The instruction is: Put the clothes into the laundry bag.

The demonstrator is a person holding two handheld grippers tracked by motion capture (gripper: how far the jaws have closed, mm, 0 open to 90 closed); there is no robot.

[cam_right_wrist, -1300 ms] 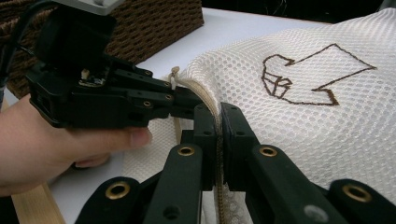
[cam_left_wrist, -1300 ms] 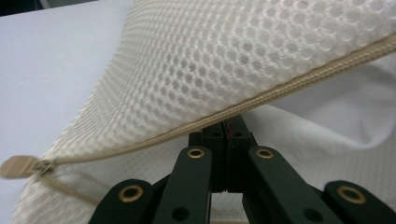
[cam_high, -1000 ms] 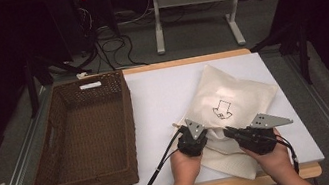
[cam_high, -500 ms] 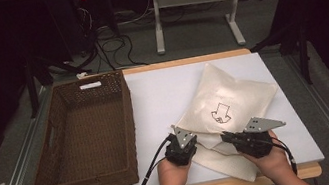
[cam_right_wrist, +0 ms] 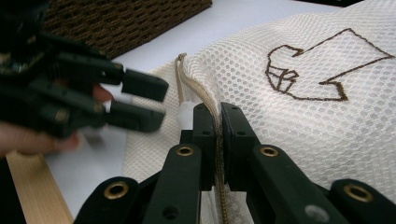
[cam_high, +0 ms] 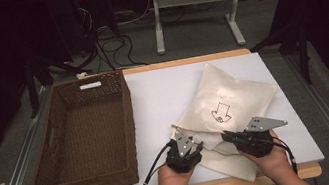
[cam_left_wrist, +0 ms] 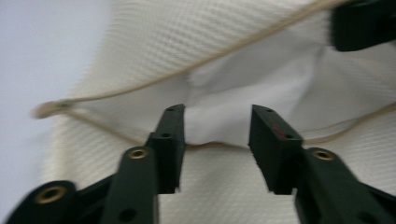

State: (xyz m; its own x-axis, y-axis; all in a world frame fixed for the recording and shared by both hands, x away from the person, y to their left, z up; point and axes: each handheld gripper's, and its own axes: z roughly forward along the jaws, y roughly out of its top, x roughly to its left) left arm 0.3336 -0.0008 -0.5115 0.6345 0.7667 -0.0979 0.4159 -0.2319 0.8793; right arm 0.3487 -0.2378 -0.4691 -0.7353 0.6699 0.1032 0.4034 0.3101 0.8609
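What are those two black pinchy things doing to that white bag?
A person holds a gripper in each hand at the near edge of the table. The right gripper is clamped on the zipper edge of the white mesh bag, holding it up. The left gripper has just been opening its jaws and sits at the bag's mouth with nothing pinched between them. A brown wicker basket waits beside the bag.
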